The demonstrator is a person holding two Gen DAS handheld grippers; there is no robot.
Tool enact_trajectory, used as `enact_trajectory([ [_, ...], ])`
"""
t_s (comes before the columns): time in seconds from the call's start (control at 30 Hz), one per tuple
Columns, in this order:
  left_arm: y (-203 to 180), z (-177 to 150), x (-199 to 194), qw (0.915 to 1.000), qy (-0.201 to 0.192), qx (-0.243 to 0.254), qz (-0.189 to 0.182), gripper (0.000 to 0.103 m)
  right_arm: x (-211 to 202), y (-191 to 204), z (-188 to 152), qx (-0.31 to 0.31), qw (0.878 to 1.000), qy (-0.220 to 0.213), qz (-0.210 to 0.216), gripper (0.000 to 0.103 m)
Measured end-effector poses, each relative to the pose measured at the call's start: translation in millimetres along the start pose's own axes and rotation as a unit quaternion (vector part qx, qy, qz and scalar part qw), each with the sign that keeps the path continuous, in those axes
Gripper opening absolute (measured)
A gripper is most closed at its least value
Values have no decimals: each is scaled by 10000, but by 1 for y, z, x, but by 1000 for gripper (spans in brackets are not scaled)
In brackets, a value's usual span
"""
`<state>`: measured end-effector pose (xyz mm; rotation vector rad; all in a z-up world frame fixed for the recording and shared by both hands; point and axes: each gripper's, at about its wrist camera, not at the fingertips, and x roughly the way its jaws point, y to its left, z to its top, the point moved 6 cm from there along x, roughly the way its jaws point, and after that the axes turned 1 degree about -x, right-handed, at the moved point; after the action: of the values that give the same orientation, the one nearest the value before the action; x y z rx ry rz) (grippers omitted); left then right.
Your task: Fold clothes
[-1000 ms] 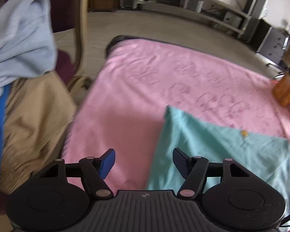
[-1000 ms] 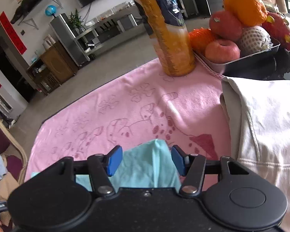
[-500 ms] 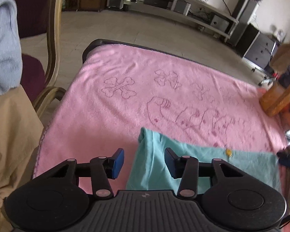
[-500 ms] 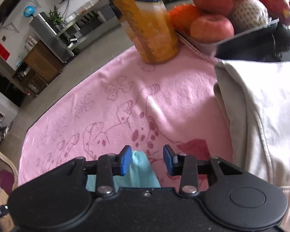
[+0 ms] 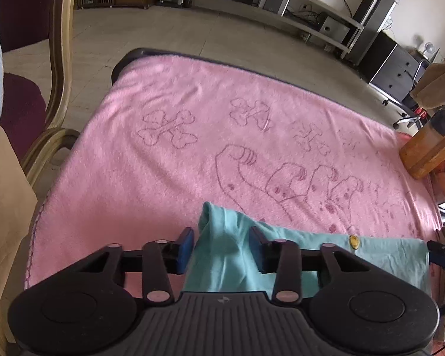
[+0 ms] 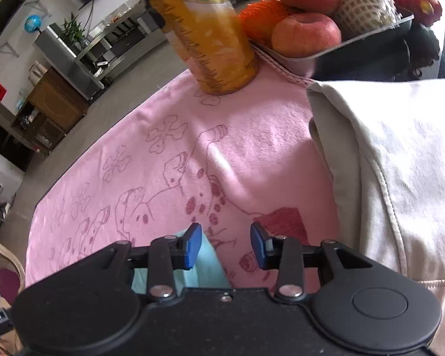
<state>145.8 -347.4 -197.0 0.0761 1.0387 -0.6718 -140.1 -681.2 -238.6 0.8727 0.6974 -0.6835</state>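
1. While the teal garment (image 5: 296, 255) lies spread on the pink towel (image 5: 192, 148), its long axis runs from 9 to 3 o'clock in the left wrist view, close along the near edge.
2. We see our left gripper (image 5: 221, 247) over the garment's left corner, which bunches up between the blue pads toward 12 o'clock. The jaws stand part open around that cloth; we cannot tell whether the pads press it yet.
3. Our right gripper (image 6: 224, 246) sits at the opposite end. In its own view a sliver of the teal garment (image 6: 204, 270) shows at 7 o'clock, under the left pad. Its jaws are part open with only pink towel (image 6: 133, 148) between them, so it holds nothing.
4. We judge the left hand the nearer one to a grasp: its corner is already inside the jaws, while the right must shift toward 9 o'clock to take its edge.
5. Both grippers point forward and tilt down at the table, low over the cloth.
6. At 3 o'clock of the right gripper rests a cream garment (image 6: 400, 163); an orange bottle (image 6: 210, 38) stands at 12 o'clock.
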Motion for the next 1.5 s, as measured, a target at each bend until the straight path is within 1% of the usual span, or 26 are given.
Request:
enact_trajectory([
  [0.07, 1, -2, 4, 10000, 48, 17, 28, 11, 3, -3, 2, 137, 9998, 10, 107, 35],
  [0.1, 3, -2, 6, 9999, 60, 36, 78, 9, 5, -3, 3, 217, 9996, 10, 185, 34],
  [0.13, 4, -3, 7, 9999, 73, 55, 128, 9, 7, -4, 4, 305, 9992, 20, 274, 29],
  [0.2, 7, -4, 9, 9996, 111, 37, 238, 8, 12, -6, 6, 512, 9976, 109, 448, 27],
  [0.27, 10, -5, 10, 9994, 157, 27, 310, 8, 16, -5, 6, 619, 9964, 196, 538, 19],
  [0.33, 13, -6, 11, 9993, 186, -9, 331, 8, 19, -3, 5, 674, 9954, 285, 617, 16],
  [0.47, 15, -6, 10, 9993, 187, -29, 333, 8, 24, 5, 0, 787, 9902, 597, 986, 16],
  [0.5, 15, -6, 10, 9992, 182, -21, 343, 8, 25, 8, -1, 781, 9897, 627, 1024, 13],
  [0.53, 14, -6, 10, 9992, 177, -12, 352, 8, 24, 10, 1, 706, 9911, 534, 990, 3],
  [0.6, 15, -6, 10, 9992, 164, -30, 370, 8, 20, 16, 4, 548, 9939, 303, 908, 2],
  [0.63, 15, -6, 10, 9992, 158, -49, 376, 8, 14, 19, 9, 429, 9957, 29, 821, 2],
  [0.7, 16, -6, 10, 9991, 145, -88, 396, 8, 0, 28, 18, 51, 9969, -500, 598, 2],
  [0.8, 19, -6, 10, 9988, 120, -140, 464, 8, -10, 40, 22, -478, 9935, -1016, 209, 2],
  [0.87, 22, -6, 11, 9967, 66, -40, 807, 6, -10, 47, 20, -883, 9893, -1157, -55, 2],
  [0.9, 23, -6, 11, 9952, 40, 10, 977, 4, -9, 49, 19, -1047, 9871, -1196, -179, 2],
  [1.0, 30, -9, 8, 9944, 105, -53, 1046, 3, 0, 47, 15, -1191, 9866, -1020, -455, 2],
  [1.03, 32, -10, 7, 9942, 127, -75, 1066, 4, 3, 45, 14, -1188, 9877, -899, -468, 2],
  [1.07, 32, -10, 1, 9962, 117, -165, 847, 7, 3, 43, 14, -1158, 9884, -838, -514, 3],
  [1.1, 32, -11, -7, 9969, 97, -233, 744, 11, -2, 41, 14, -1113, 9881, -891, -570, 7],
  [1.17, 29, -17, -30, 9972, 50, -224, 718, 18, -23, 43, 11, -1021, 9886, -1032, -400, 10],
  [1.23, 24, -26, -51, 9970, 11, -65, 773, 27, -51, 47, 10, -905, 9885, -1206, -101, 15],
  [1.27, 21, -32, -63, 9969, -8, 18, 787, 28, -67, 51, 7, -890, 9874, -1307, 12, 18],
  [1.3, 21, -40, -72, 9975, -13, 23, 701, 29, -85, 54, 4, -884, 9860, -1408, 115, 20],
  [1.37, 20, -57, -92, 9986, -22, 33, 529, 35, -119, 59, -4, -869, 9826, -1611, 320, 22],
  [1.47, 31, -93, -111, 9994, 82, -131, 317, 38, -159, 53, -23, -809, 9779, -1838, 582, 32],
  [1.5, 37, -104, -112, 9993, 112, -230, 274, 38, -168, 49, -30, -784, 9772, -1858, 661, 32],
])
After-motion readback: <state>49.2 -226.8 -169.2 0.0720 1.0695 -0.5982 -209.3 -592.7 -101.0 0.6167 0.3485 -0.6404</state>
